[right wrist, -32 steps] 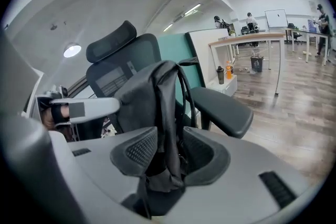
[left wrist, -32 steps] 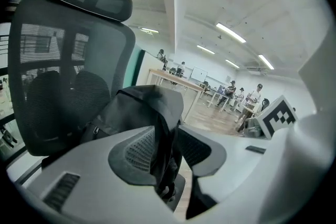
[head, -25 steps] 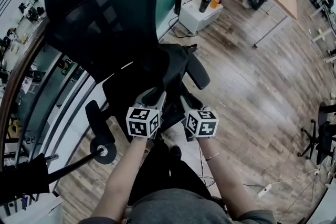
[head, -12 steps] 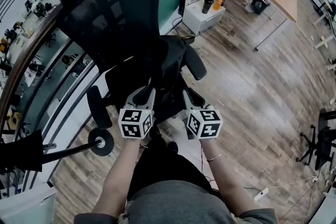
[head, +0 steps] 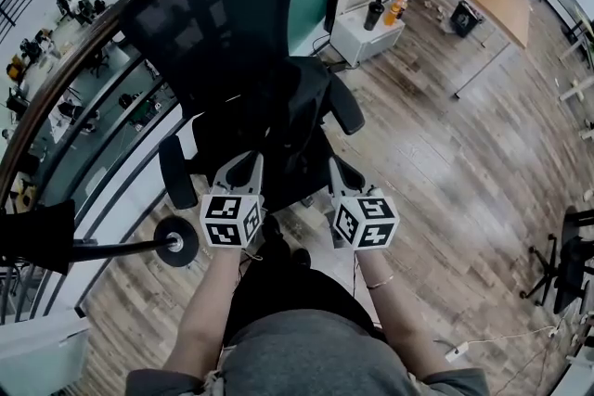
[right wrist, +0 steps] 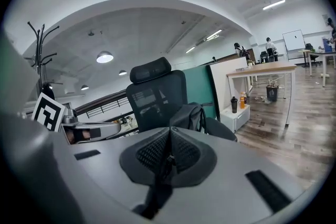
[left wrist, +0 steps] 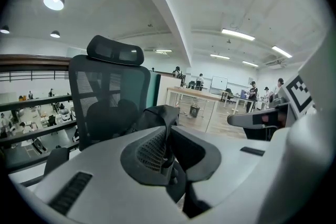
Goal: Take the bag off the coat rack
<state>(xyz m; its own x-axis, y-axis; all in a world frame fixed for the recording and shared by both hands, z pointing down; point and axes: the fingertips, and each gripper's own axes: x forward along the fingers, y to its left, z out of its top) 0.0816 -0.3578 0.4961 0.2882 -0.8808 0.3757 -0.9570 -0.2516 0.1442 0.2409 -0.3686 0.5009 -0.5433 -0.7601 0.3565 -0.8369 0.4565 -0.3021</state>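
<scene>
Bag (right wrist: 188, 115), base hidden, on chair (right wrist: 157, 93).

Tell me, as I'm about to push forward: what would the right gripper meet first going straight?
Probably the black bag on the office chair, just beyond the shut right gripper; depth is unclear.

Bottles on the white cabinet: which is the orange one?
The orange bottle stands right of the black bottle in the head view.
</scene>
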